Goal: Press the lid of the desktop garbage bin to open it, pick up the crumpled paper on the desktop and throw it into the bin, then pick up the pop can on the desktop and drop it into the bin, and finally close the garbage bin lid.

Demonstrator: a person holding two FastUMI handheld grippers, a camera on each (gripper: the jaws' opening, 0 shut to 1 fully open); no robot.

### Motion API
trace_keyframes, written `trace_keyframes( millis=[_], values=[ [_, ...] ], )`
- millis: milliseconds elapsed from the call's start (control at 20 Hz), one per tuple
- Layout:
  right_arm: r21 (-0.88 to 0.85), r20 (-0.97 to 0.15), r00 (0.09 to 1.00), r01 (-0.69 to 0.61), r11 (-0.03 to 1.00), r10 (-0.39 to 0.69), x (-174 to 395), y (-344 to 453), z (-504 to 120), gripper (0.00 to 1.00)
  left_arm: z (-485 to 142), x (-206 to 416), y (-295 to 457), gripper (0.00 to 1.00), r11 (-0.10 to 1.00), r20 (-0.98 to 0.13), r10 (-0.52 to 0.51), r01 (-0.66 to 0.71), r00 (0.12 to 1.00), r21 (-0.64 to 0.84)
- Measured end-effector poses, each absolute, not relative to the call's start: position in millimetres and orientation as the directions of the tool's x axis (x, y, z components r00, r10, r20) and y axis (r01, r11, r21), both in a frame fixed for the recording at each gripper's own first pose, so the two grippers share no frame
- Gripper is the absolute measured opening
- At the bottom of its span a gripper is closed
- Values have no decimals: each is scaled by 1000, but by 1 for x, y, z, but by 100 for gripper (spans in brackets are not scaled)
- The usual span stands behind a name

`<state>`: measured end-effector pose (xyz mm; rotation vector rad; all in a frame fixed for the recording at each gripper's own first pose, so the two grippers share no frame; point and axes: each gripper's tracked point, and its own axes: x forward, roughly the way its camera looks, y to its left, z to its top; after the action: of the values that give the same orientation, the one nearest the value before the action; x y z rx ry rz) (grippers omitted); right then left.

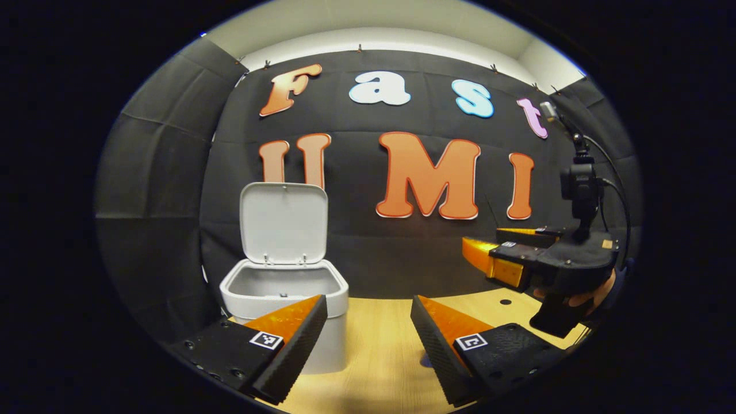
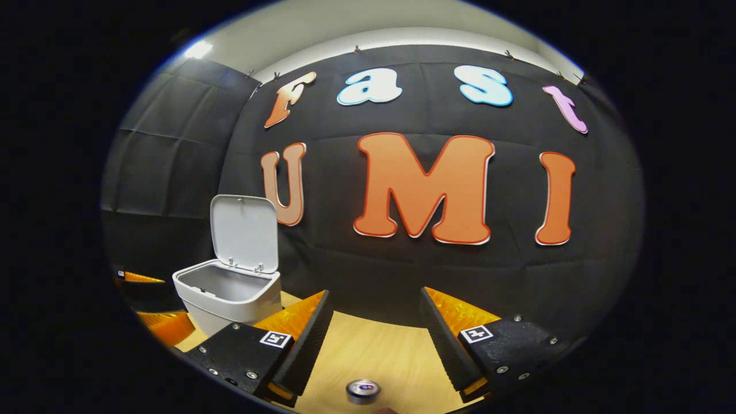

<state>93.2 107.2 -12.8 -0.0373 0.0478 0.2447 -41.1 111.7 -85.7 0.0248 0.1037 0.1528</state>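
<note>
The white desktop bin (image 1: 284, 290) stands on the wooden table with its lid (image 1: 283, 223) swung up and upright, and the inside looks bare. My left gripper (image 1: 368, 339) is open just in front of the bin with nothing between its fingers. My right gripper (image 1: 509, 256), held by a hand (image 1: 598, 294), hovers off to the right in the left gripper view. In the right gripper view the bin (image 2: 227, 293) and its raised lid (image 2: 244, 233) are to the left. My right gripper (image 2: 374, 342) is open above the top of the pop can (image 2: 363, 390), which stands low between its fingers.
The black cloth wall rises close behind the bin and the table's far edge. The left gripper (image 2: 150, 305) shows at the left border of the right gripper view, beside the bin. A small dark hole (image 1: 505, 301) marks the tabletop (image 1: 379, 345).
</note>
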Motion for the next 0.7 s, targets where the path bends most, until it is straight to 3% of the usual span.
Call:
trace_keyframes(
  millis=[400, 700],
  values=[
    [-50, -68, 992, -105, 993, 102, 64, 23, -11, 92, -169, -4, 24, 93, 995, -225, -28, 49, 974, 89],
    [-68, -112, 993, 29, 997, -36, 34, -45, -13, 92, -278, 28, -16, 96, 985, -423, -92, 143, 901, 92]
  ],
)
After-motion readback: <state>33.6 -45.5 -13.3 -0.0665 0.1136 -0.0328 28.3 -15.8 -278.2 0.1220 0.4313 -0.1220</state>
